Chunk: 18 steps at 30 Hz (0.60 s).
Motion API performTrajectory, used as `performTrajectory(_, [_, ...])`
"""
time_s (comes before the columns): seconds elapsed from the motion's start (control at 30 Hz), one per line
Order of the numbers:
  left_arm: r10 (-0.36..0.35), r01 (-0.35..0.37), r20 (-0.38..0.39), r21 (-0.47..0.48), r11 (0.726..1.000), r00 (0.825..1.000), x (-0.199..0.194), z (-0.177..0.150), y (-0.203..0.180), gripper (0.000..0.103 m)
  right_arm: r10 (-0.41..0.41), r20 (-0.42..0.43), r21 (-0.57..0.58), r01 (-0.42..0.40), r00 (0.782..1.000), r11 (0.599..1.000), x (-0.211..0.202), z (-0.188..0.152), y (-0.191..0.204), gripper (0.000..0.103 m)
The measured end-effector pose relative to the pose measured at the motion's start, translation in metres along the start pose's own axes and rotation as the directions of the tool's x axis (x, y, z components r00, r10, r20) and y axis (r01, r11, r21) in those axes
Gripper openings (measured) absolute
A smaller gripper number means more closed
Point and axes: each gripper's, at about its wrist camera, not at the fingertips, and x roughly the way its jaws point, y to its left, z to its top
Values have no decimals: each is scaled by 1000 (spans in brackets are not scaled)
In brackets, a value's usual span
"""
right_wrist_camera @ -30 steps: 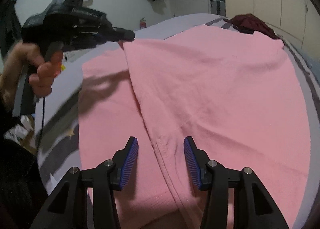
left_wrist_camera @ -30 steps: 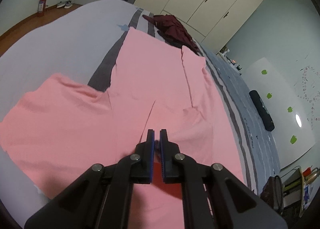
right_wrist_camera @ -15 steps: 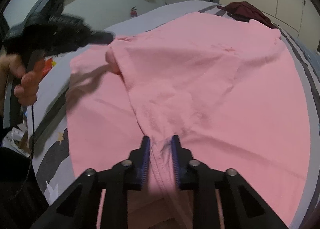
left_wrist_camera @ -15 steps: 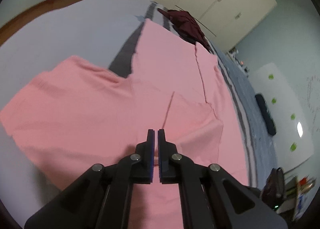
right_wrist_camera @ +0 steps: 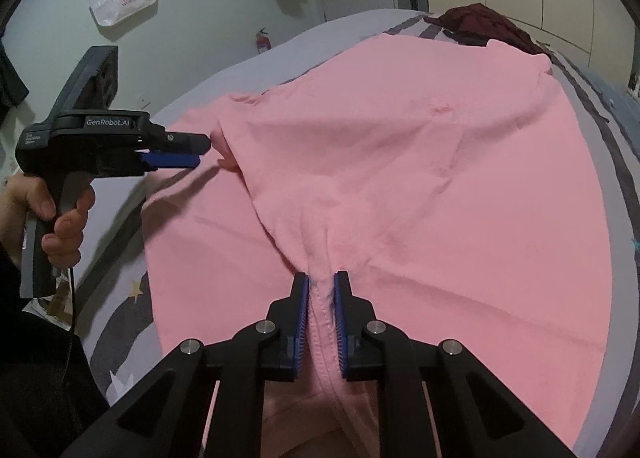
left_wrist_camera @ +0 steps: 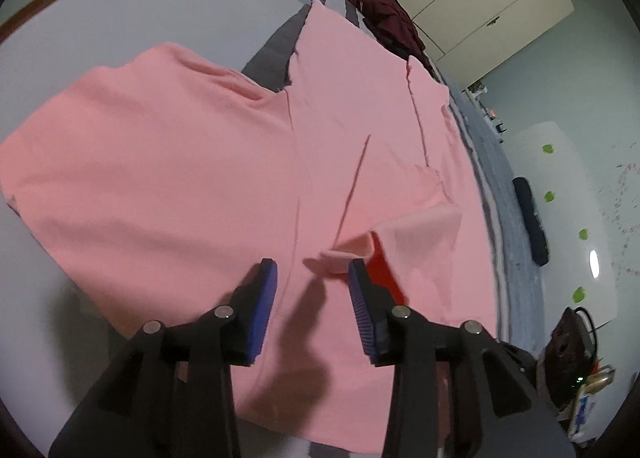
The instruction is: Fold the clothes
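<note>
Left tongs [right_wrist_camera: 196,150], marked "GenRobot.AI", gape beside pink garment [right_wrist_camera: 400,178].

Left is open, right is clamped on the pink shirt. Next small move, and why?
Probably ease the left gripper forward and close it on the raised pink fold just ahead of its fingers. Its jaws stand wide with nothing between them, while the right gripper is shut on the pink shirt at a stitched seam, so the garment is pinched at one point only.
</note>
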Motion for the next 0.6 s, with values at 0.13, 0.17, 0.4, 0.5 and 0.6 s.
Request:
performTrajectory(0.13, [7,-10,24,123,992,1000,-3,-5,-17,34,10,21,22,-10,1000,1000,-9,-2,-4,11])
performTrajectory(0.17, [1,-4,21,135,991,1000,0,-7,-20,34,8,27,21,-9,1000,1000,-11,-2,-5,11])
performTrajectory(0.4, [29,-32,20,170,985,999,26,-3,-28,29,19,44,44,-21,999,999,-19,-2,-10,11])
performTrajectory(0.5, [17,-32,80,182,983,997,16,5,-30,8,34,50,57,-37,998,998,-23,-3,-11,11])
performTrajectory(0.6, [5,-33,147,188,982,989,1,13,-33,8,60,48,59,-63,997,996,-24,-2,-9,11])
